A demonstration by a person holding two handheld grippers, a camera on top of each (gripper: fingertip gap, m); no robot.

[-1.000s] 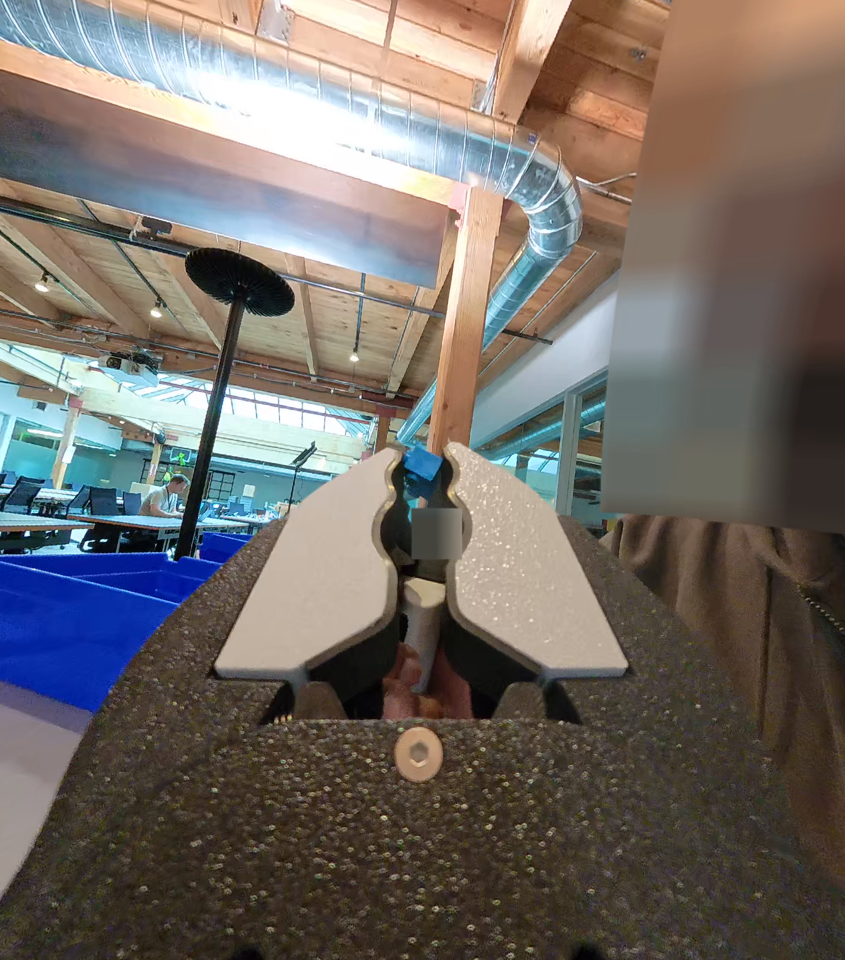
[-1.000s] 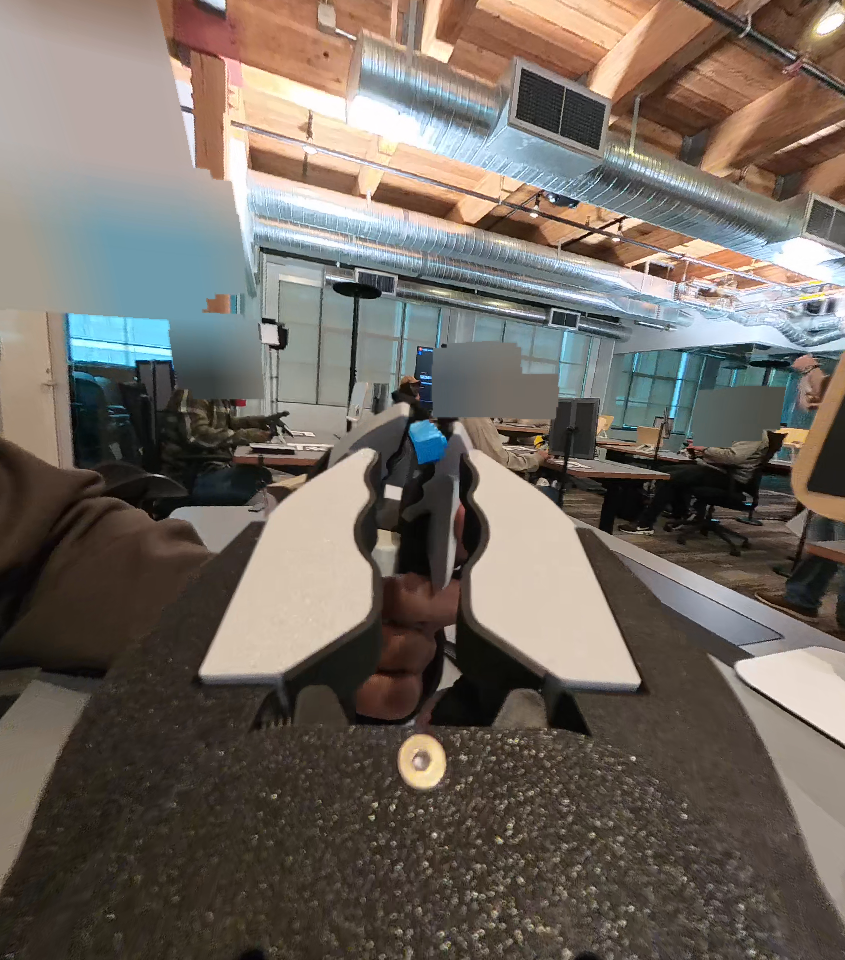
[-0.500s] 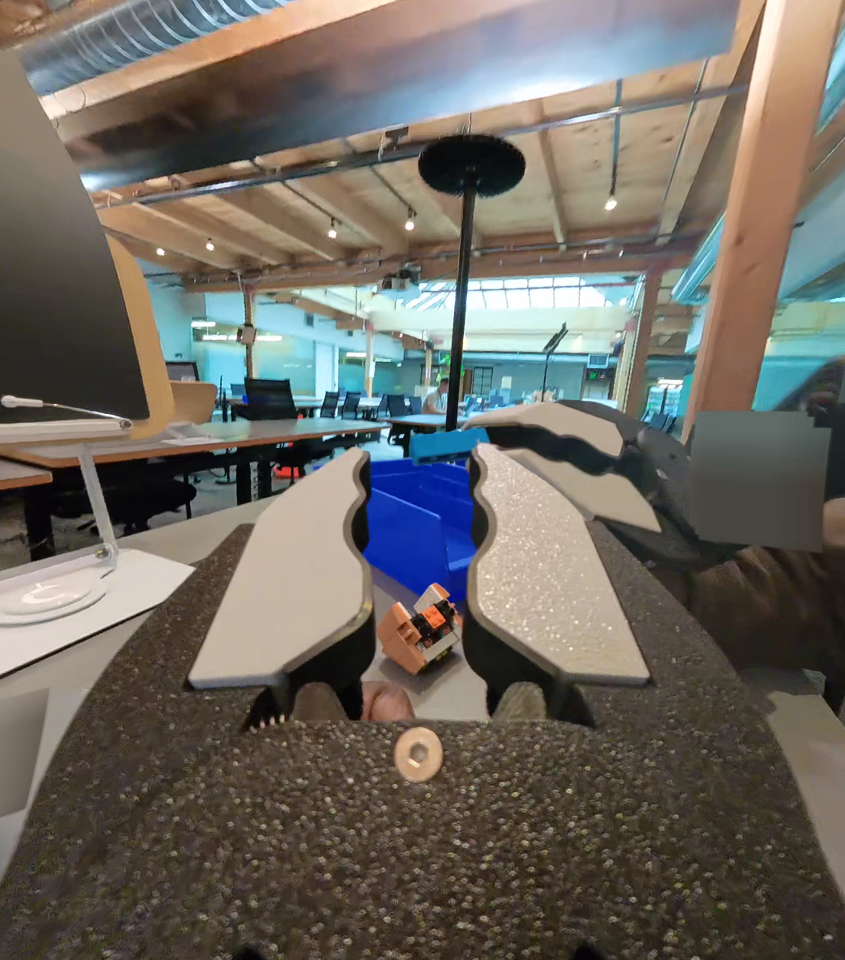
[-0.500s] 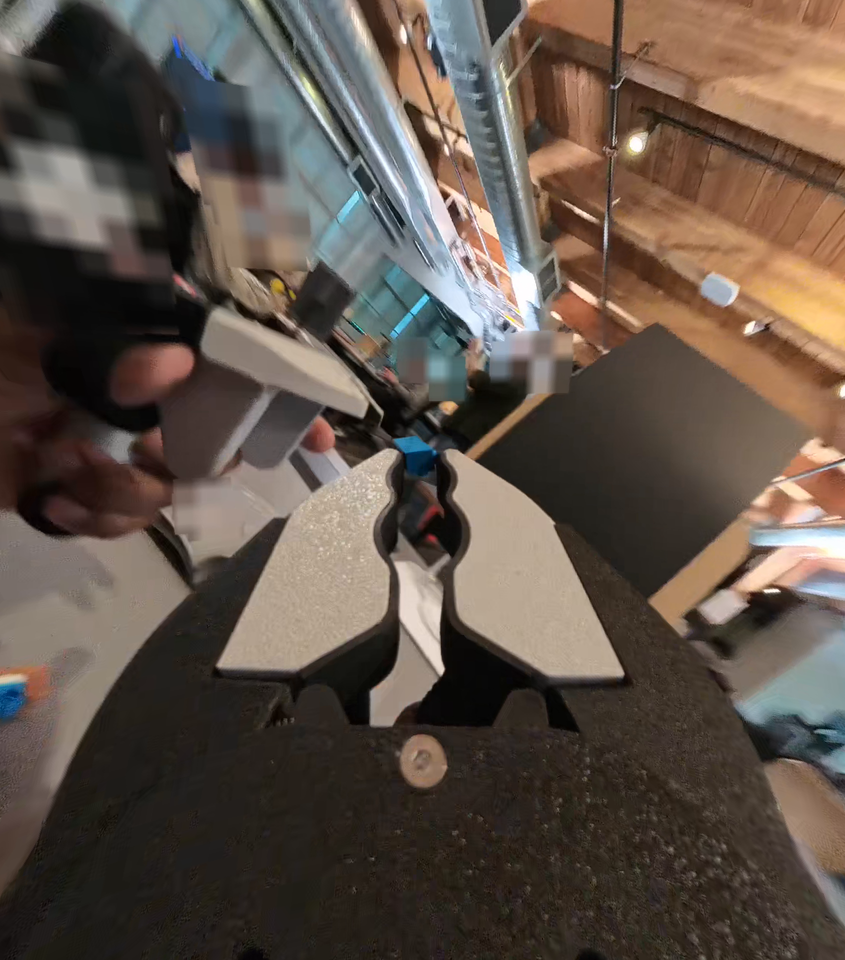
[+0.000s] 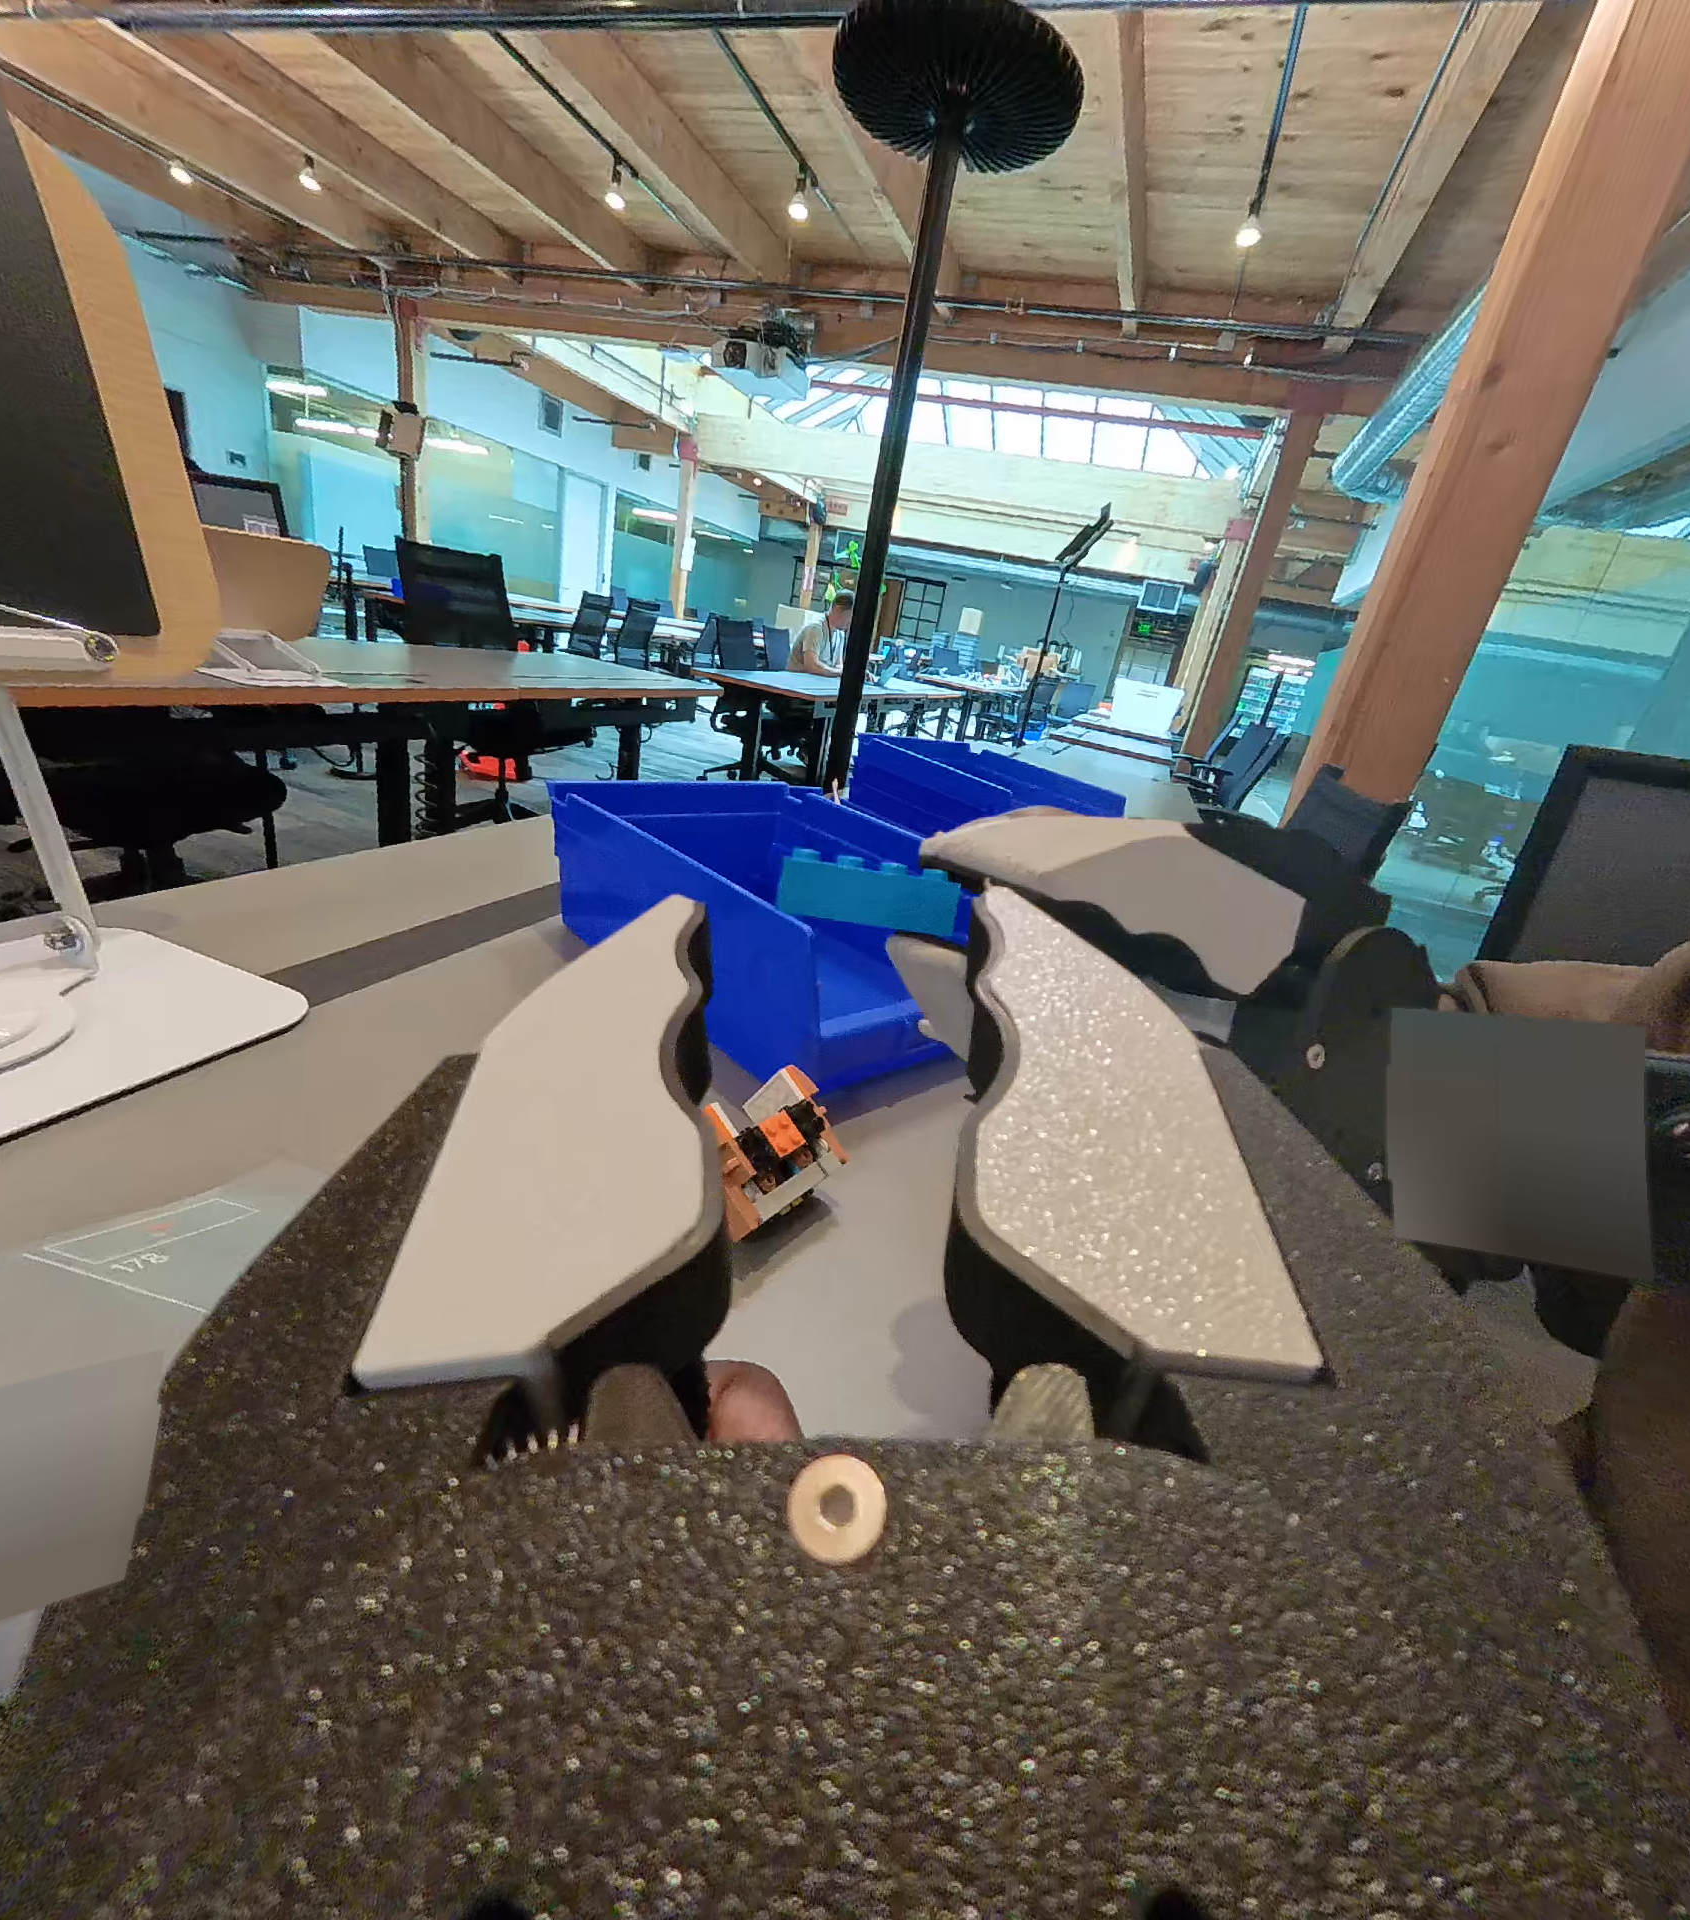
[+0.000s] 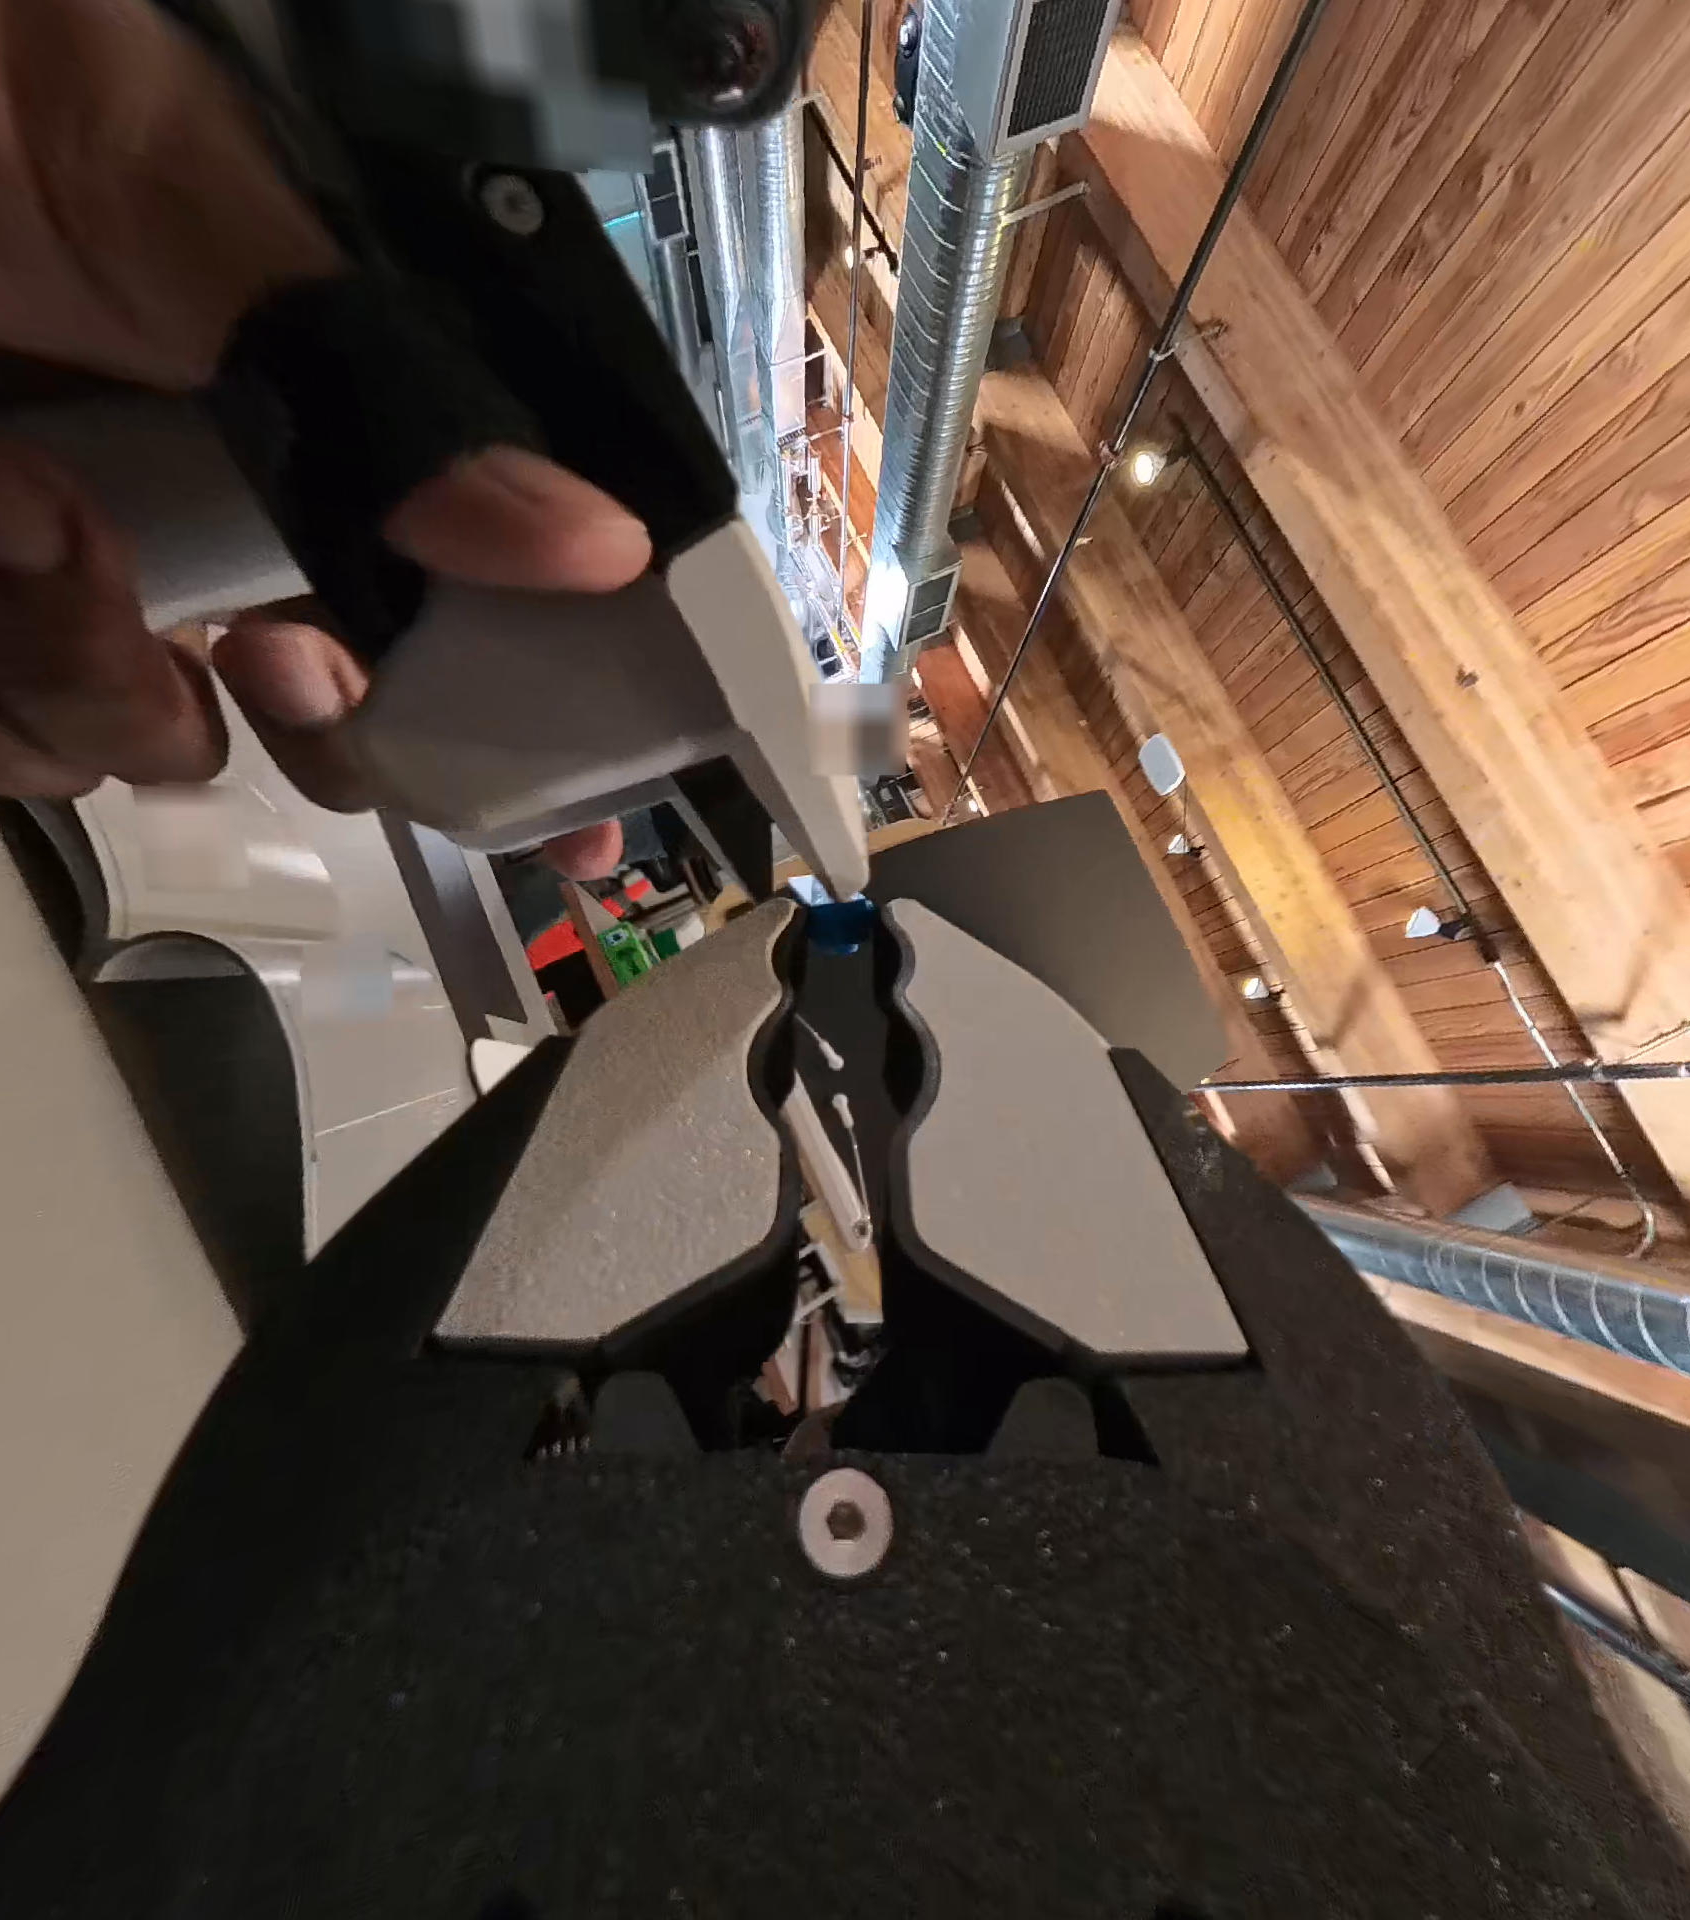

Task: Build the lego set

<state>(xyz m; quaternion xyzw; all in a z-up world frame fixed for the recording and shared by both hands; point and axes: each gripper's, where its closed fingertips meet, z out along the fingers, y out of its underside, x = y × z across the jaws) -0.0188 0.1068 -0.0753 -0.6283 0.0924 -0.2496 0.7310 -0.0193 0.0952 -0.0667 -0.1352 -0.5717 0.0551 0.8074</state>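
Note:
In the left wrist view my left gripper [image 5: 836,914] is open and empty above the grey table [image 5: 373,1060]. A small orange, black and white lego assembly [image 5: 768,1153] lies on the table between its fingers, well below them. My right gripper [image 5: 1111,894] comes in from the right, shut on a long blue brick [image 5: 867,894] held level in front of a blue bin [image 5: 675,894]. In the right wrist view the right gripper [image 6: 841,925] pinches the blue brick [image 6: 839,927] at its tips. The left gripper's fingertip [image 6: 836,862] is right at the brick there.
A second blue bin [image 5: 976,779] stands behind the first. A white monitor stand base [image 5: 41,1029] sits on the table at the left. A dark screen [image 5: 1651,862] stands at the right. A person's hand [image 6: 41,644] holds the left gripper. Left and right tips are no more than a few centimetres apart.
A second ago both grippers held the blue brick up together. The left gripper has let go, opened wide and tilted down toward the table. The right gripper keeps the brick and has rolled sideways.

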